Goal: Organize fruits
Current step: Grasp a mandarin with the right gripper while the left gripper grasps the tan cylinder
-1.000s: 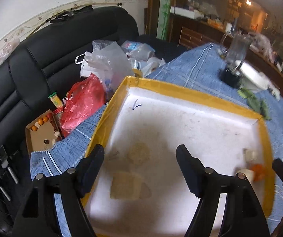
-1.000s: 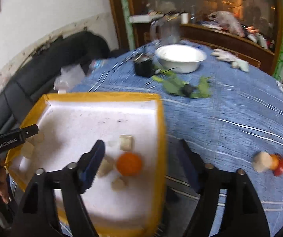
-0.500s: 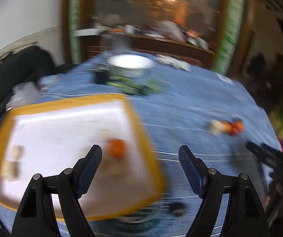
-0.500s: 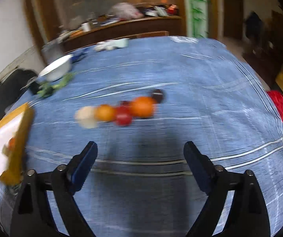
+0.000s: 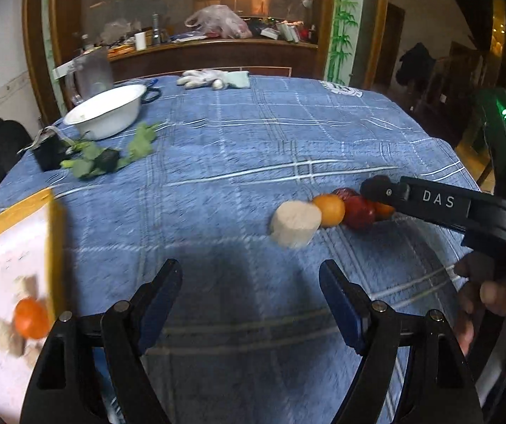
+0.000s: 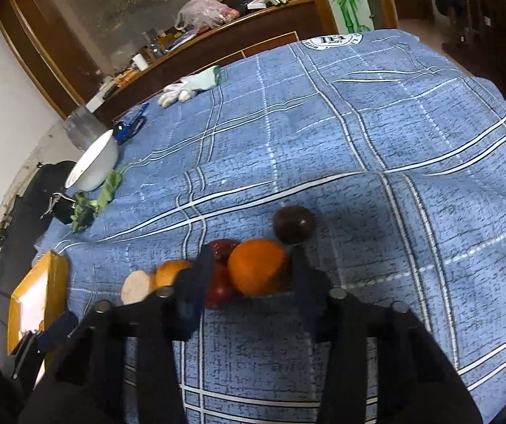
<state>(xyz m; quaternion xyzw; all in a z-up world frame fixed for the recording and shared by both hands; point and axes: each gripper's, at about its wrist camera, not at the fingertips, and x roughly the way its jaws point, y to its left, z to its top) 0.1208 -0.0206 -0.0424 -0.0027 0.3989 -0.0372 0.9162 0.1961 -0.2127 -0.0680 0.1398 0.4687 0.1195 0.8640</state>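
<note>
The right gripper (image 6: 251,268) is the working unit. Its 2 fingers (image 6: 196,282) straddle the large orange (image 6: 257,266), 1 finger on each side, with the fruit seated between the tips. The fingers stand at about the fruit's width; whether the pads already press the peel cannot be confirmed, because the finger edges are blurred. The orange is round, so it has no long axis to align to, and the grip direction is set by the row it lies in.

Landmark: the large orange.
- Touching it on the left: 2 red fruits (image 6: 219,275), glossy and smooth. The left finger passes in front of them.
- Left of the red fruits: a smaller orange fruit (image 6: 171,272), then a pale cream cylinder piece (image 6: 134,284) with a matt cut face.
- Just beyond it, apart: a dark brown round fruit (image 6: 293,224).
- Far left: the white tray (image 6: 53,265) with a yellow rim, holding another orange fruit (image 5: 32,318) and pale chunks.

All items rest on the tabletop, covered by a blue plaid cloth (image 6: 359,134) of woven, slightly wrinkled fabric.

The left gripper (image 5: 251,298) hovers wide open and empty, well apart from the row, so the right gripper is nearer.

Judgement: closing risks nudging the adjacent red fruits, which could roll.
</note>
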